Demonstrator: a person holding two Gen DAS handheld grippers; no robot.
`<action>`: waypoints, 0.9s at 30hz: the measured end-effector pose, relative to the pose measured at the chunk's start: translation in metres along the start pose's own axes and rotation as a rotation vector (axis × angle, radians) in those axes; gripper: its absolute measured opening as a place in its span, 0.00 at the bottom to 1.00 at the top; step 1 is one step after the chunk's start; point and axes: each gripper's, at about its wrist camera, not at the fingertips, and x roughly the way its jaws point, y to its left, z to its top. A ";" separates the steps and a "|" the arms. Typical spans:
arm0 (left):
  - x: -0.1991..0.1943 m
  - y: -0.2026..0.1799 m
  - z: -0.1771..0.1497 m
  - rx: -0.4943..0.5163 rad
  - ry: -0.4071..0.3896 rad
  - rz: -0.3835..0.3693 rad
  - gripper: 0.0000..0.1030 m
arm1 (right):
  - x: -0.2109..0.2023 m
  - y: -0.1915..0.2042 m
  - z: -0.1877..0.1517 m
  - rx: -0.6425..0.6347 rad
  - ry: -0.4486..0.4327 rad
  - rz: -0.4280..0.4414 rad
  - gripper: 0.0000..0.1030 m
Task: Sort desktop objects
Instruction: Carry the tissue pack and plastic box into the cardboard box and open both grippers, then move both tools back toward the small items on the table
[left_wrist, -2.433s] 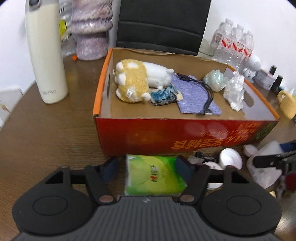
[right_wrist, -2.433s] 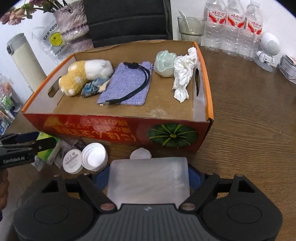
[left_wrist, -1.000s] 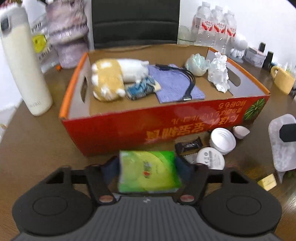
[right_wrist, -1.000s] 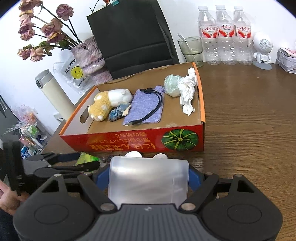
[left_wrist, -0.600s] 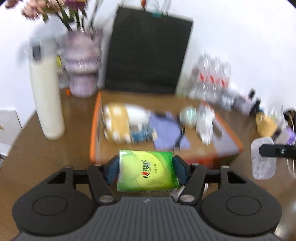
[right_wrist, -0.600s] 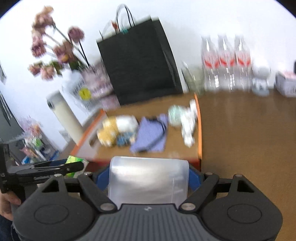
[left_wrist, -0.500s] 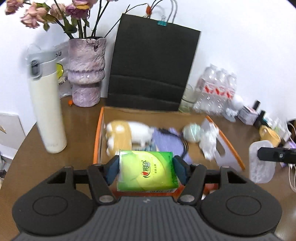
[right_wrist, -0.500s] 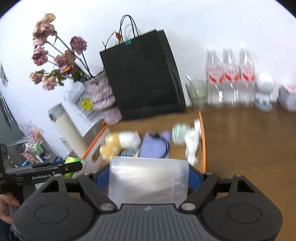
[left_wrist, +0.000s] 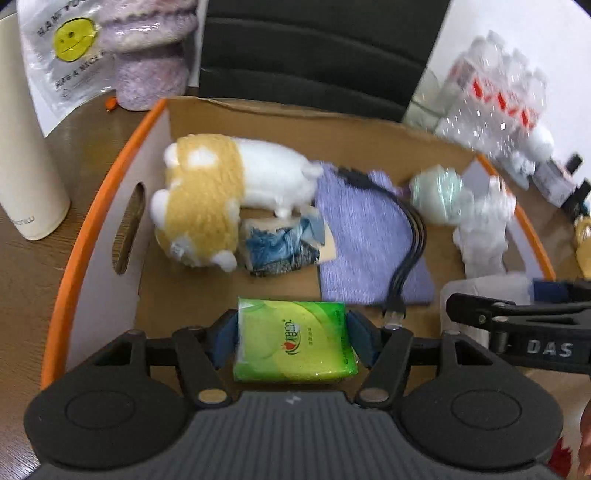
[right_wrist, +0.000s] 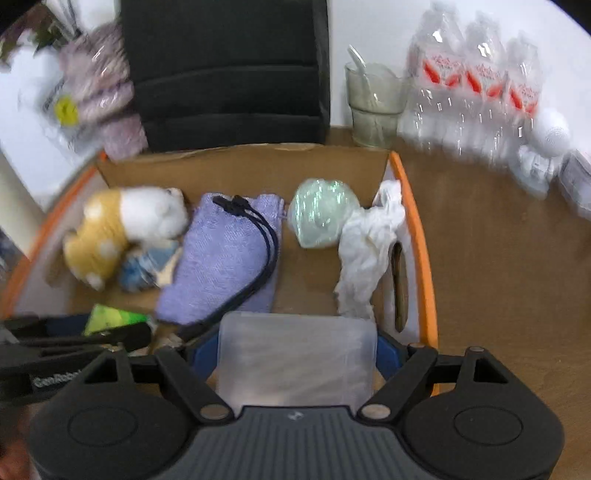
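The left gripper (left_wrist: 291, 334) has its jaws closed on a green tissue pack (left_wrist: 293, 341), held over the near left part of the box (left_wrist: 77, 258), and the right gripper (right_wrist: 295, 356) has its jaws clamped wide on a frosted case (right_wrist: 295, 358) over the near right part. Beyond them in the box lie a plush toy (left_wrist: 218, 195), a blue packet (left_wrist: 280, 247), a purple pouch (right_wrist: 225, 254) with a black cable (right_wrist: 258, 251) across it, a pale green ball (right_wrist: 319, 216) and crumpled tissue (right_wrist: 365, 251). Around the box on the table (right_wrist: 498, 277) stand a flask (left_wrist: 22, 147), a vase (left_wrist: 151, 55), a black bag (right_wrist: 229, 70), a glass (right_wrist: 373, 103) and water bottles (right_wrist: 476, 96).

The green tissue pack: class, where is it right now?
In the left wrist view, the green tissue pack sits clamped in the left gripper, over the box's near-left floor.
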 end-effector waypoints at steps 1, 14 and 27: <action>0.001 -0.001 0.000 0.007 0.003 0.007 0.64 | 0.001 0.002 -0.001 -0.011 0.003 -0.013 0.79; -0.074 0.014 0.013 0.052 -0.033 -0.033 0.86 | -0.055 -0.024 0.016 0.062 0.038 0.114 0.88; -0.159 0.019 -0.017 0.112 -0.451 0.158 0.96 | -0.133 -0.004 0.000 0.041 -0.299 0.225 0.90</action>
